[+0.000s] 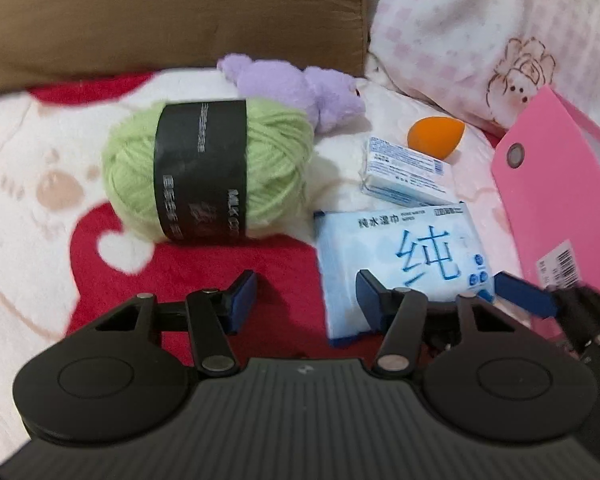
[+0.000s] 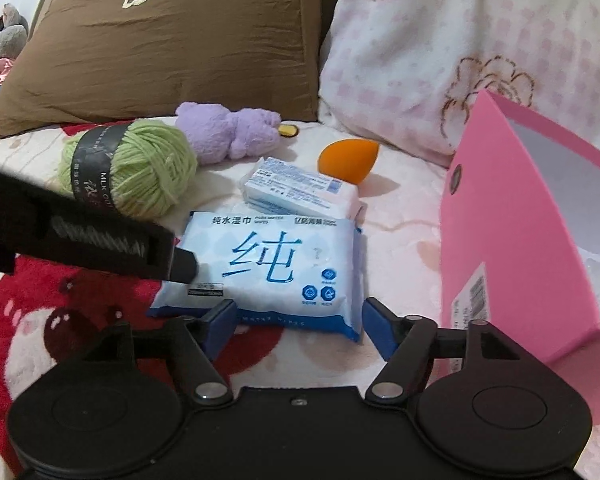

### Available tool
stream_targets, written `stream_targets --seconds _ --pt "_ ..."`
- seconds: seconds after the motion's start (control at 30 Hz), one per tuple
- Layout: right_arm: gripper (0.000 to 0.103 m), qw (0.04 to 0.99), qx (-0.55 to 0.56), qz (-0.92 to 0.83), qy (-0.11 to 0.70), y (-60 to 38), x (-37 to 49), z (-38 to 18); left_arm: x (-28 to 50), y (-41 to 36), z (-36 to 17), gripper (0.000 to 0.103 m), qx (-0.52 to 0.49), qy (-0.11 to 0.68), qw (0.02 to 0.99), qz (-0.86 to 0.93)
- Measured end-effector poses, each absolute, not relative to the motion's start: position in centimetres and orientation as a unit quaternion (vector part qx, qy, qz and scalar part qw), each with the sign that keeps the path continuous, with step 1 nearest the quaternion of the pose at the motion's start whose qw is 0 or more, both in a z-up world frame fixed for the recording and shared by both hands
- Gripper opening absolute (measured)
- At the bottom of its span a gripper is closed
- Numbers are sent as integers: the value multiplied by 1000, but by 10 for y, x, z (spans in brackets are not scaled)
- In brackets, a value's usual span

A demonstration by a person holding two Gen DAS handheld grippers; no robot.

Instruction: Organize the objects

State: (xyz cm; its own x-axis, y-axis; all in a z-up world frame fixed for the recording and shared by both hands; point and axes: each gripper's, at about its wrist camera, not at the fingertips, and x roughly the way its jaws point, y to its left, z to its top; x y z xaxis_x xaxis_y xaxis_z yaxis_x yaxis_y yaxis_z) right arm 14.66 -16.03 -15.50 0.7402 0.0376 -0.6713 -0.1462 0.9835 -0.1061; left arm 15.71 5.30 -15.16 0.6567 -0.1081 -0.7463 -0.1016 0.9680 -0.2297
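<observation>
On the blanket lie a green yarn ball (image 1: 208, 170) (image 2: 130, 168), a purple plush toy (image 1: 300, 88) (image 2: 226, 130), an orange sponge egg (image 1: 434, 134) (image 2: 348, 160), a small tissue pack (image 1: 406, 174) (image 2: 300, 192) and a blue wet-wipe pack (image 1: 404, 260) (image 2: 268, 264). A pink box (image 1: 560, 208) (image 2: 512, 232) stands open at the right. My left gripper (image 1: 306, 300) is open and empty, just short of the yarn and wipes. My right gripper (image 2: 298, 324) is open, its fingers either side of the wipe pack's near edge.
A brown pillow (image 2: 172, 40) and a pink-and-white floral quilt (image 2: 440, 48) rise behind the objects. The red-and-white blanket (image 1: 40, 200) covers the surface. The left gripper's body (image 2: 88, 236) crosses the right wrist view at left.
</observation>
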Motion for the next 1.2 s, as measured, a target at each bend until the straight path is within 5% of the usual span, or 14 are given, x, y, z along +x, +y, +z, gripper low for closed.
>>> stream_targets --seconds 0.43,0.6,0.77,1.2 --pt "79 922 -65 96 368 -167 154 -161 161 48 -156 52 -124 394 910 -25" --pt "82 923 -75 103 362 -164 151 -162 163 57 -157 37 -185 406 893 -57" --pt "83 920 -92 117 363 -159 144 -159 164 68 -164 36 -241 417 874 -65" --pt "83 897 -21 174 406 -167 115 -148 152 62 -145 36 -190 494 845 -81"
